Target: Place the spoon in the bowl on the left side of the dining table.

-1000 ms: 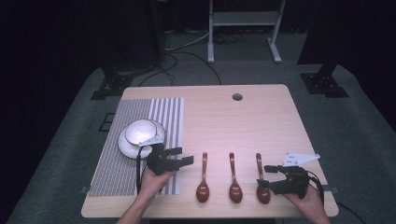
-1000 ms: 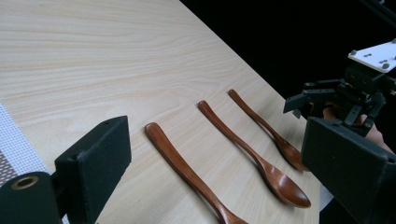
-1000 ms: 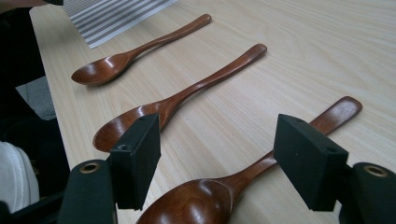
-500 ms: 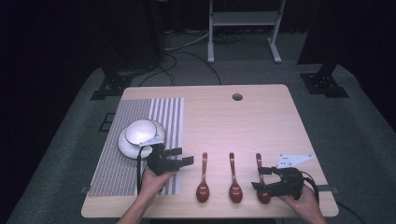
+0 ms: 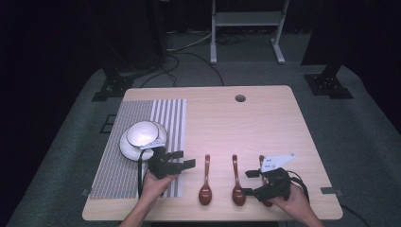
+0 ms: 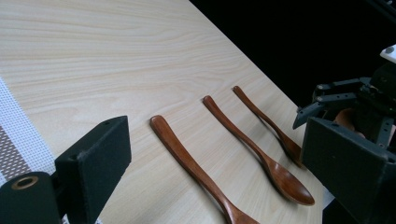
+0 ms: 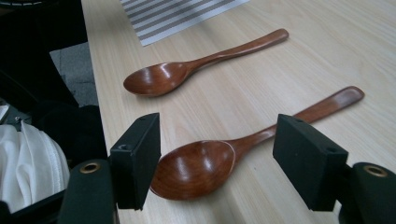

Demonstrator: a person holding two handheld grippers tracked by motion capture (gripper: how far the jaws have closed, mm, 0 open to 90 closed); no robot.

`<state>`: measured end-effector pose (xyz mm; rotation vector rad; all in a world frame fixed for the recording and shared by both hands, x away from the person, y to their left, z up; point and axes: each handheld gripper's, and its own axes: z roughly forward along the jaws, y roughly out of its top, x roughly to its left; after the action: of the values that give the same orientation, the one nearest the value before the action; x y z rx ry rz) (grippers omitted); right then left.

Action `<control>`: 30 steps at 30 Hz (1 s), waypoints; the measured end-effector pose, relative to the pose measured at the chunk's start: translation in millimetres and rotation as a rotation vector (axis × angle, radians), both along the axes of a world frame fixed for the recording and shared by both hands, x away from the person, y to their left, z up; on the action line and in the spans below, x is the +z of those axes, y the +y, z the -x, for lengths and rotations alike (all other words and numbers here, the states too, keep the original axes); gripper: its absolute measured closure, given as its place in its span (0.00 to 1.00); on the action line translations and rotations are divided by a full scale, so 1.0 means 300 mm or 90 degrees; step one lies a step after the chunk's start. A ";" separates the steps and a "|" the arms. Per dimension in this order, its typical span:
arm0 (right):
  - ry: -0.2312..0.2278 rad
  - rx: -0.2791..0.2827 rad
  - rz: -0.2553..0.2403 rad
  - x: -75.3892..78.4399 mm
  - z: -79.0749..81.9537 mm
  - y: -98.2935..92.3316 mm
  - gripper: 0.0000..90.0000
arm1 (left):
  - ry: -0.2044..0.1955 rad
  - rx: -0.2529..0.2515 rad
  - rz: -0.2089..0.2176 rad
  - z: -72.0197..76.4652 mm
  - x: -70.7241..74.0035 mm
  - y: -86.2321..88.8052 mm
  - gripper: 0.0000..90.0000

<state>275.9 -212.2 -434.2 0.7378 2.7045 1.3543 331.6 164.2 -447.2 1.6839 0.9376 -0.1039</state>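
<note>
Three glossy brown wooden spoons on a pale wood desk; both grippers' jaws spread, right gripper straddling the middle spoon's oval bowl, left gripper hovering

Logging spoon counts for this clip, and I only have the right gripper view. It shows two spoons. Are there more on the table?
Observer: Yes, a third spoon lies parallel to those two. In the high view the right gripper partly covers it.
Operator: What is the left gripper doing?
Observer: The left gripper is open and holds nothing, over the edge of the mat.
Operator: Is anything on that mat?
Observer: A white bowl sits on a saucer there.
</note>
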 end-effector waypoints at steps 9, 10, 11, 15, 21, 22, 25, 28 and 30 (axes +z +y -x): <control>-0.008 0.046 0.021 0.020 -0.011 0.083 0.34 | 0.001 -0.001 -0.002 0.002 -0.003 -0.002 0.08; -0.010 0.051 0.022 0.022 -0.013 0.092 0.34 | 0.001 -0.001 -0.002 0.002 -0.003 -0.002 0.08; -0.010 0.056 0.023 0.025 -0.015 0.102 0.34 | 0.001 0.001 -0.001 0.001 -0.003 -0.003 0.08; -0.012 0.076 0.030 0.030 -0.021 0.142 0.35 | 0.002 0.002 0.000 -0.001 -0.005 -0.001 0.08; -0.012 0.100 0.035 0.035 -0.024 0.195 0.35 | 0.005 0.005 0.001 -0.002 -0.007 0.001 0.08; -0.011 0.103 0.034 0.035 -0.024 0.202 0.35 | 0.005 0.005 0.001 -0.002 -0.008 0.001 0.08; -0.009 0.110 0.035 0.034 -0.024 0.216 0.35 | 0.005 0.003 0.001 -0.002 -0.008 0.000 0.08; -0.008 0.120 0.043 0.030 -0.023 0.236 0.35 | 0.005 0.002 -0.001 -0.003 -0.009 0.001 0.08; -0.006 0.126 0.044 0.029 -0.023 0.244 0.35 | 0.006 0.002 -0.001 -0.003 -0.009 0.000 0.08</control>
<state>282.9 -139.0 -425.7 0.4683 2.8647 1.2853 332.4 164.3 -450.0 1.6847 0.9468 -0.1088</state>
